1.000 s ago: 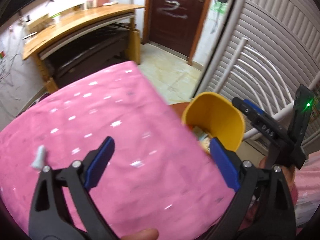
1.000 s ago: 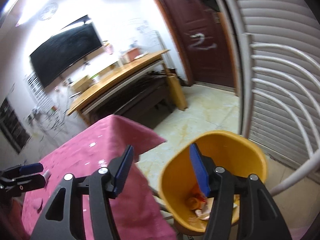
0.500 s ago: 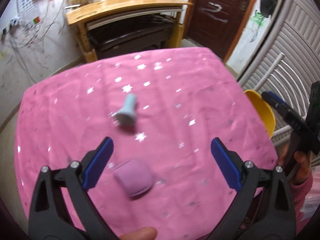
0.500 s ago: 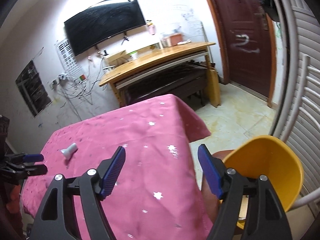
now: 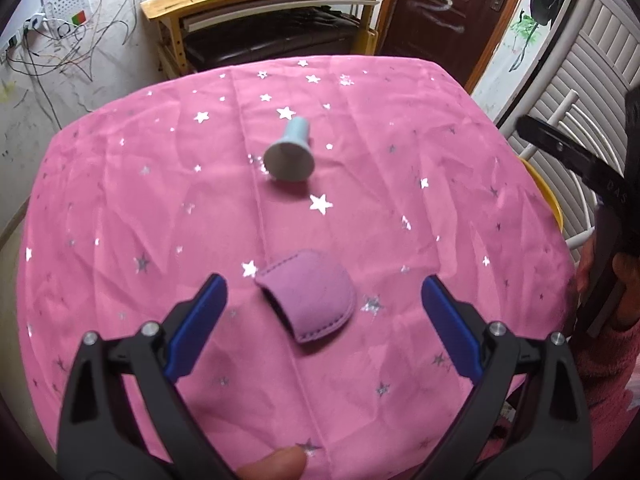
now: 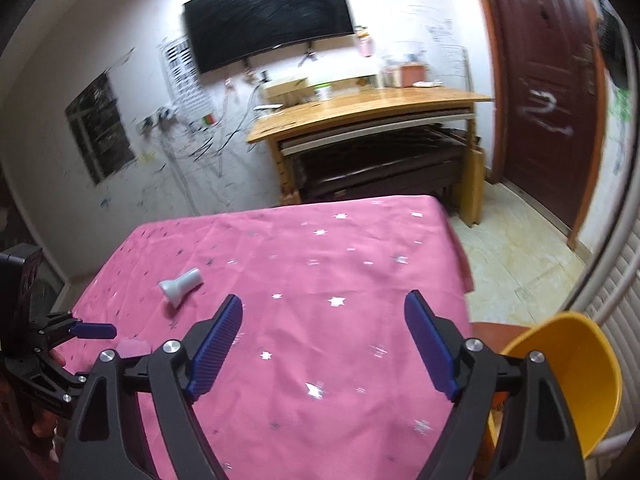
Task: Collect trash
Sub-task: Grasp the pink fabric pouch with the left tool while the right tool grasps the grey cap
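A purple felt pouch (image 5: 310, 298) lies on the pink starred tablecloth (image 5: 160, 200), just beyond and between the fingers of my left gripper (image 5: 322, 300), which is open and apart from it. Farther back lies a pale blue funnel-shaped piece (image 5: 291, 153) on its side. The right wrist view shows that piece (image 6: 180, 285) at the left, the pouch (image 6: 134, 347) partly hidden, and the left gripper (image 6: 94, 331) at the table's left edge. My right gripper (image 6: 323, 316) hovers over bare cloth; its jaws are opening with nothing between them. A yellow bin (image 6: 568, 376) stands off the table's right side.
A wooden desk (image 6: 372, 114) with a dark bench under it stands behind the table, a brown door (image 6: 548, 92) to its right. White slatted railing (image 5: 580, 92) runs along the right. A TV (image 6: 268, 16) hangs on the wall. Bare tiled floor (image 6: 516, 256) lies between table and door.
Both views swung left, from the yellow bin to the tabletop. The pouch and funnel piece came into the left view and now sit closer. The right jaws stand wider apart.
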Tool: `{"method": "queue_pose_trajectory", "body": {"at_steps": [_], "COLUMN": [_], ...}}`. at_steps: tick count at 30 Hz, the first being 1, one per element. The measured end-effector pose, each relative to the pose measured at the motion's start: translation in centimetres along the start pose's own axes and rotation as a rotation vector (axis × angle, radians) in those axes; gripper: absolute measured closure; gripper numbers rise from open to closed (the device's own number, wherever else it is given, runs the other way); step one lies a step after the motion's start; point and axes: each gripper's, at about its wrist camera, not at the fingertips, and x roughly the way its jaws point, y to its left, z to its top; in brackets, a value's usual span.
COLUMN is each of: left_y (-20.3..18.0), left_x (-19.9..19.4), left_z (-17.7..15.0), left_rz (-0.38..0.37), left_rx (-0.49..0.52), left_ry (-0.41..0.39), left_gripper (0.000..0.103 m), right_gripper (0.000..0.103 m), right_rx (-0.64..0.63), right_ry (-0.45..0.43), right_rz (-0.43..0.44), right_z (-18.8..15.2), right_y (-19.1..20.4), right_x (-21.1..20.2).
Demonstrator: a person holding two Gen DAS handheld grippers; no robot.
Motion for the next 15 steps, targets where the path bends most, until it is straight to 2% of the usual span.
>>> {"method": "queue_pose_trajectory", "body": {"at_steps": [1, 4, 6, 8, 10, 15], "left_y": [0.0, -0.2, -0.3, -0.4, -0.2, 0.6], "left_x": [0.2, 0.8, 0.8, 0.8, 0.7, 0.3], "left_z": [-0.2, -0.6, -0.6, -0.6, -0.7, -1.0], "left_rz": [-0.001, -0.005, 0.009, 0.027, 0.038, 0.036], "left_rx": [-0.002, -0.005, 0.003, 0.005, -0.001, -0.009], "left_ry": [0.005, 0.011, -0.009, -0.030, -0.041, -0.059], "left_gripper": [0.021, 0.034, 0.037, 0.051, 0.060, 0.061], "right_gripper": [0.024, 0.023, 0.023, 0.023, 0.023, 0.023], "right_rx": [-0.023, -0.096, -0.143, -0.187, -0.221, -0.282], "right_ry": [0.012, 0.046, 0.068, 0.090, 0.105, 0.146], "right_rz": [0.012, 0.039, 0.075, 0.092, 0.110, 0.155], "right_z": [0.2, 0.6, 0.9, 1.1, 1.4, 2.0], "right_y": [0.7, 3.0, 4.5, 5.9, 7.0, 9.4], "right_x": [0.5, 1.7, 2.6, 3.6, 4.4, 6.6]}}
